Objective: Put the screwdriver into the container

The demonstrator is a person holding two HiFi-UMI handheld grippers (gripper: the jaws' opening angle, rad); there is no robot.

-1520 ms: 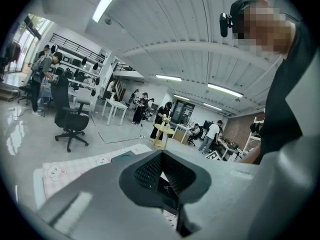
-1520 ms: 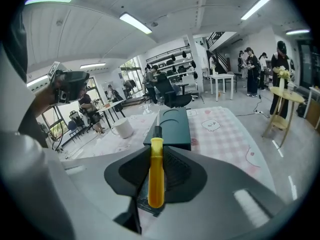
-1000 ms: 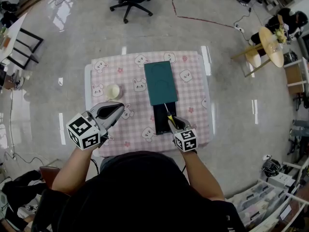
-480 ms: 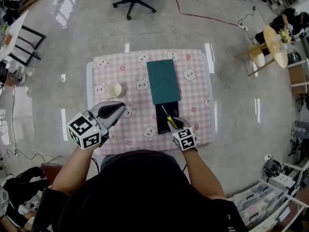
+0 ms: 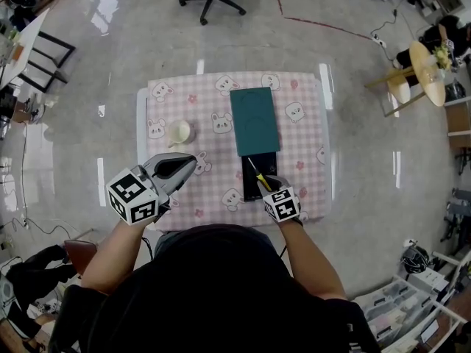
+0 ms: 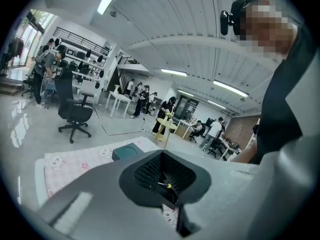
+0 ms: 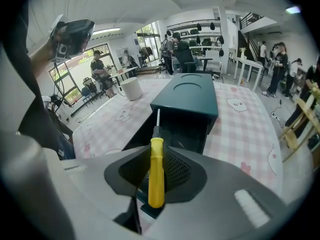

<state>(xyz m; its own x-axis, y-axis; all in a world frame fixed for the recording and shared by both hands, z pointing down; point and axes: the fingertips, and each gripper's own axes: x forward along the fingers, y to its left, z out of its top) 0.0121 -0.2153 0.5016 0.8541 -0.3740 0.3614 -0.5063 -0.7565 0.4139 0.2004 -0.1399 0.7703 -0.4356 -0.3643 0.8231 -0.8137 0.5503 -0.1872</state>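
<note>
Table [image 5: 210,168]: teal container [image 5: 255,120] sits mid-surface, its black drawer [image 5: 250,186] open toward the near edge. Your left gripper [image 5: 180,169] is closed on nothing, over the near-left corner. Your right gripper [image 5: 266,184] clamps the screwdriver [image 5: 257,175] by its yellow handle. Its long axis runs near-to-far and its tip points at the container, over the drawer.

The person's dark-clothed head and shoulders [image 5: 213,285] are covering the near edge of the pink checked table [image 5: 221,169]. The right gripper [image 5: 270,187] is hiding part of the yellow-handled screwdriver [image 5: 258,177], and the black open drawer [image 5: 250,187] of the teal box-shaped container [image 5: 255,121] is showing too dark inside to read.
</note>
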